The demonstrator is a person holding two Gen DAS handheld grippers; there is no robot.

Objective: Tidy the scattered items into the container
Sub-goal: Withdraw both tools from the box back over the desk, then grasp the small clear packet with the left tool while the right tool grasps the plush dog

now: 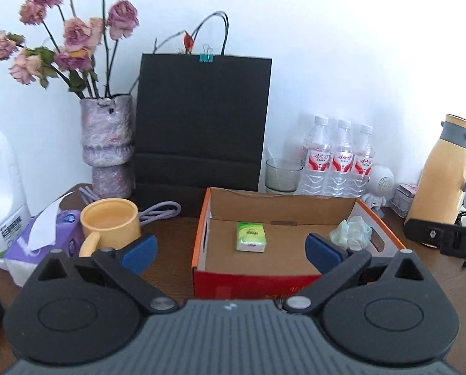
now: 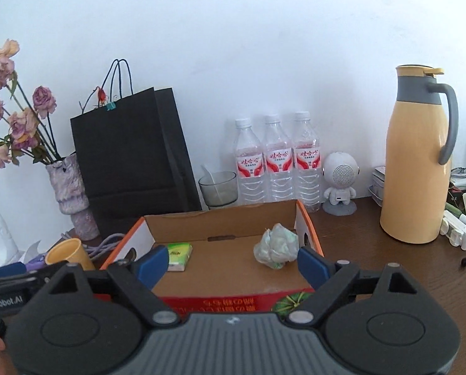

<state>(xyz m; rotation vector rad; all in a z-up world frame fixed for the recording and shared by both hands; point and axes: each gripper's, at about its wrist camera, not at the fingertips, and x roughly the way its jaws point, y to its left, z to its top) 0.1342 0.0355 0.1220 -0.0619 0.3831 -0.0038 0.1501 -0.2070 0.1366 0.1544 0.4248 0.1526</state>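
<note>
Both tools released and empty, left tool (image 1: 231,248) and right tool (image 2: 233,264) facing the box (image 1: 201,234); tissue pack (image 1: 251,237) and crumpled wad (image 2: 276,245) already inside.

Plain white wall (image 2: 233,62) behind dark brown wooden table (image 2: 389,265); bright, even light.

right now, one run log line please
left jaws open, empty | right jaws open, empty | green tissue pack, crumpled plastic wad in cardboard box
</note>
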